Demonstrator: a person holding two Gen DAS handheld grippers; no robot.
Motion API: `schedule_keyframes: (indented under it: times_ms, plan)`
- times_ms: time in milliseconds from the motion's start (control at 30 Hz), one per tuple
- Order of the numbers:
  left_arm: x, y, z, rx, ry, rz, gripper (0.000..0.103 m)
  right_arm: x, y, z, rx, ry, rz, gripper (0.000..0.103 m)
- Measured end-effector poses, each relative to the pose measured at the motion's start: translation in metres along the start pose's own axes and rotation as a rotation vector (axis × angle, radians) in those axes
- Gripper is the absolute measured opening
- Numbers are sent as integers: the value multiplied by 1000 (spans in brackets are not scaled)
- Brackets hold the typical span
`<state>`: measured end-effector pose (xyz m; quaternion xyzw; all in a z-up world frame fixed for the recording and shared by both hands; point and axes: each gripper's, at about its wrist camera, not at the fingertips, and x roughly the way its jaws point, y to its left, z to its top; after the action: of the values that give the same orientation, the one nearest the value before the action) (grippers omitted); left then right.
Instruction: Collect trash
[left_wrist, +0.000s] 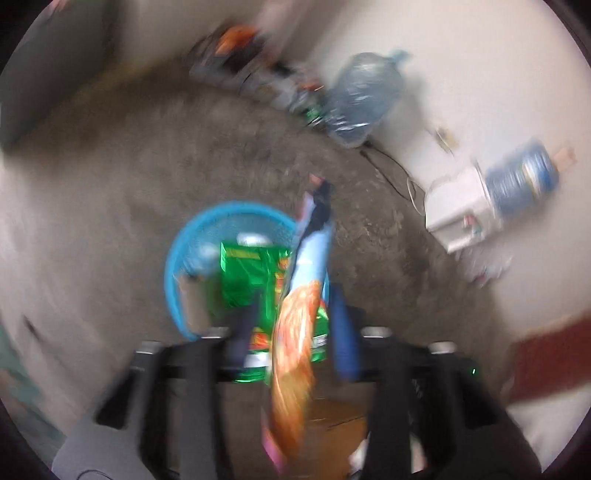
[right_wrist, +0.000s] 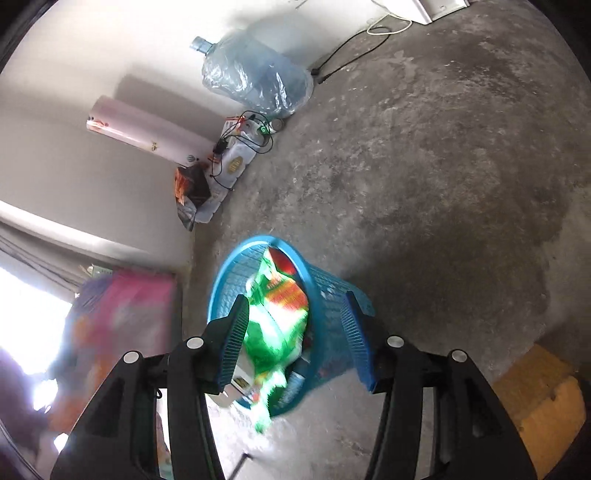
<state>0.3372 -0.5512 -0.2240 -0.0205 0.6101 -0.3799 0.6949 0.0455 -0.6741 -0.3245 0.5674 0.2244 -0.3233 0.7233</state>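
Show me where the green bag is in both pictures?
Left wrist: the green bag is low in the middle, inside the blue basket, partly behind an orange wrapper.
Right wrist: the green bag is low in the middle, between the open fingers, in the basket.
Shared landmark: the big water jug by the wall.

No legible text on the green wrapper (right_wrist: 277, 317) or elsewhere.

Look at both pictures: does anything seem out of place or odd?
Yes. The green wrapper sticks out over the rim of the blue basket instead of lying inside. An orange wrapper hangs between the left gripper's open fingers.
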Motion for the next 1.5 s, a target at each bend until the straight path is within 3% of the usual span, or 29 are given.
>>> schedule_keyframes:
  times_ms: [100, 200, 400, 500, 633, 733, 800, 933, 1033, 1133, 1333, 1500]
  plan:
    - [50, 37, -5, -223, 135, 24, 57, 0, -7, -5, -7, 35, -15, 51]
    - [61, 64, -17, -328, 152, 73, 56, 1, -5, -6, 3, 61, 11, 51]
    - [13, 59, -4, -215, 120, 95, 57, 11, 56, -11, -205, 73, 60, 41]
    - [-31, 47, 2, -96, 98, 78, 57, 34, 104, -25, -395, 141, 42, 37]
    - [-111, 35, -18, 64, 99, 54, 61, 108, 147, -58, -645, 306, -141, 30]
    - [-178, 35, -48, 135, 76, 20, 64, 178, 144, -84, -766, 459, -375, 25]
    - [-217, 40, -70, 176, 34, 31, 65, 209, 137, -90, -820, 490, -490, 24]
    - [-295, 56, -118, 242, -135, 141, 68, 235, 130, -80, -792, 530, -572, 24]
    - [-336, 69, -144, 215, -238, 190, 68, 241, 130, -77, -817, 542, -597, 24]
    - [-371, 75, -165, 175, -321, 212, 68, 226, 139, -81, -862, 500, -597, 25]
    - [-426, 71, -222, 165, -473, 238, 79, 125, 172, -66, -771, 306, -437, 37]
    - [-450, 73, -275, 160, -530, 240, 83, 7, 219, -94, -944, 182, -332, 38]
